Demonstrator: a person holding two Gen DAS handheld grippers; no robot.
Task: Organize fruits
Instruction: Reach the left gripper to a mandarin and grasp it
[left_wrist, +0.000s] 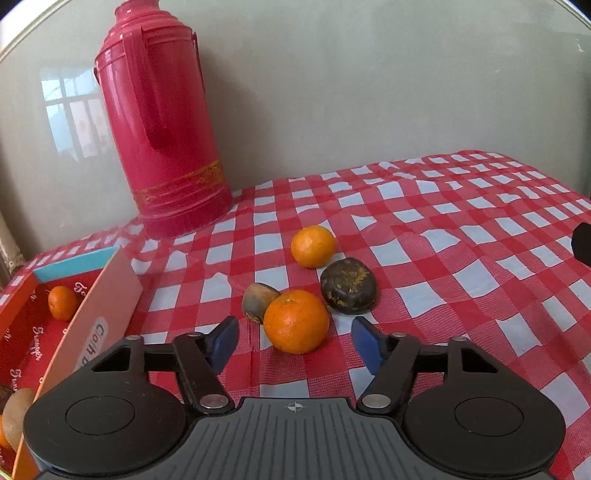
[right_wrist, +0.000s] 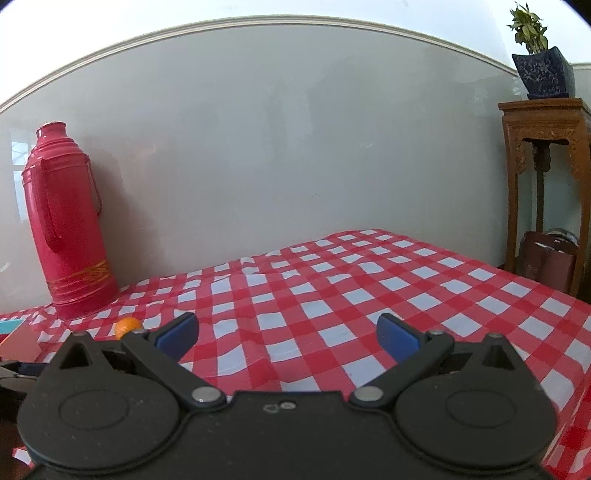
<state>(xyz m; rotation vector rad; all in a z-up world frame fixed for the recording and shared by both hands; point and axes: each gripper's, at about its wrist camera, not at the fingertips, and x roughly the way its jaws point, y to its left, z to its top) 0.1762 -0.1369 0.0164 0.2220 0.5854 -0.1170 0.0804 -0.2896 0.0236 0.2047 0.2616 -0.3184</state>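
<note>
Left gripper (left_wrist: 295, 341) jaws part open, big orange (left_wrist: 296, 321) between blue pads, pads clear of it. Right gripper (right_wrist: 288, 338) wide open, nothing between, only tablecloth (right_wrist: 332, 295).

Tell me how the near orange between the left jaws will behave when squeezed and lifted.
The near orange is round, so it would probably roll if nudged off-centre. Its skin looks firm and dimpled, likely giving the blue pads fair grip. It touches a small brownish fruit, which may shift too. The left hand-held gripper stands open around it.
</note>
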